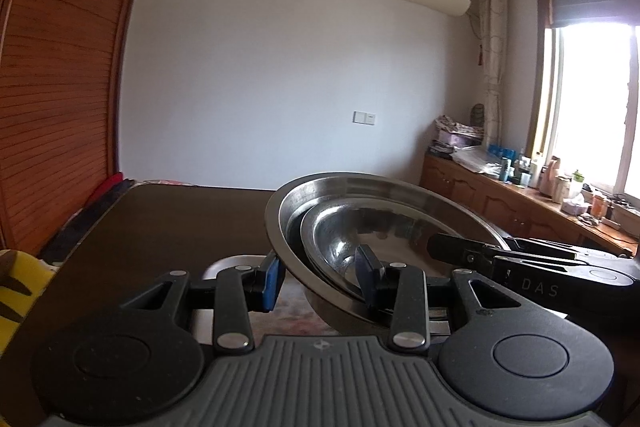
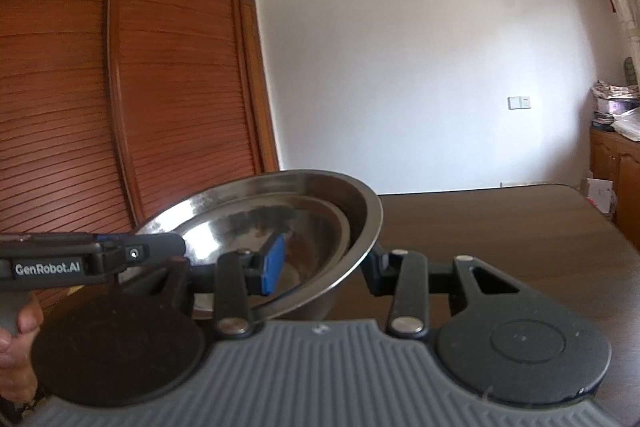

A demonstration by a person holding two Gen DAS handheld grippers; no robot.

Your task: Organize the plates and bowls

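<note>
Steel gleams on a large bowl (image 1: 320, 187), tilted above the dark table (image 1: 180, 223), with a smaller bowl (image 1: 340, 243) nested inside. The big rim is straddled by the left gripper (image 1: 320, 277), 1 blue pad (image 1: 272, 281) outside and 1 inside, but contact cannot be confirmed. The opposite rim is bracketed likewise by the right gripper (image 2: 324, 267), whose far finger is hidden behind the wall. A pale plate (image 1: 224, 263) is mostly covered below.

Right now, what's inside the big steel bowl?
A smaller steel bowl sits nested inside the big steel bowl, tilted with it. The left gripper hides part of its near side; anything beneath it is covered.
</note>
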